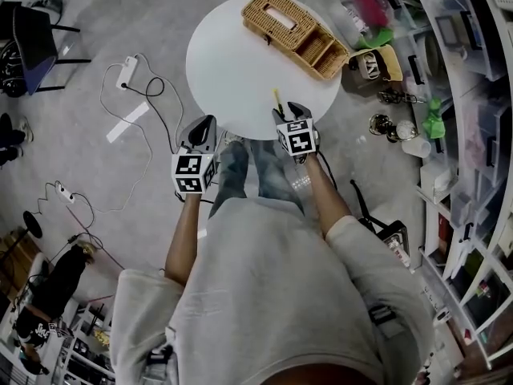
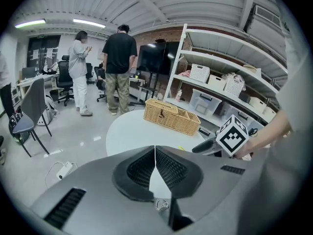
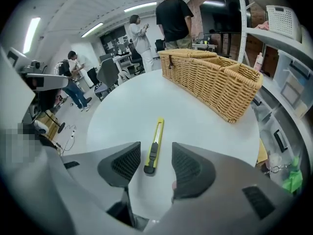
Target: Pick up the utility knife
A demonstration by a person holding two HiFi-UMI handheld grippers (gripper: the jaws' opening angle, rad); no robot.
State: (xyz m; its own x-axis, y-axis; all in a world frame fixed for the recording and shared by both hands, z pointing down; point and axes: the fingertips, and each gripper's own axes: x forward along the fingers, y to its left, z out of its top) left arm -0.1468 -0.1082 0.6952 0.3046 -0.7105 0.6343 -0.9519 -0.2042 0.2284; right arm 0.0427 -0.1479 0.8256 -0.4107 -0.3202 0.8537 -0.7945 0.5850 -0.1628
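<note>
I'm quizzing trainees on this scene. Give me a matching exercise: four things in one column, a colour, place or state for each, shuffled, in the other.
1 utility knife
2 wicker basket
3 left gripper
4 right gripper

A jaws together
B yellow, flat on the table
C jaws apart
D tan, at the table's far edge

Pairs: 1-B, 2-D, 3-A, 4-C

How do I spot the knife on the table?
Look at the round white table with the wicker basket at its far side. Near the front edge lies the utility knife, alone on bare tabletop. It is the only thin yellow stick with a black slider.
</note>
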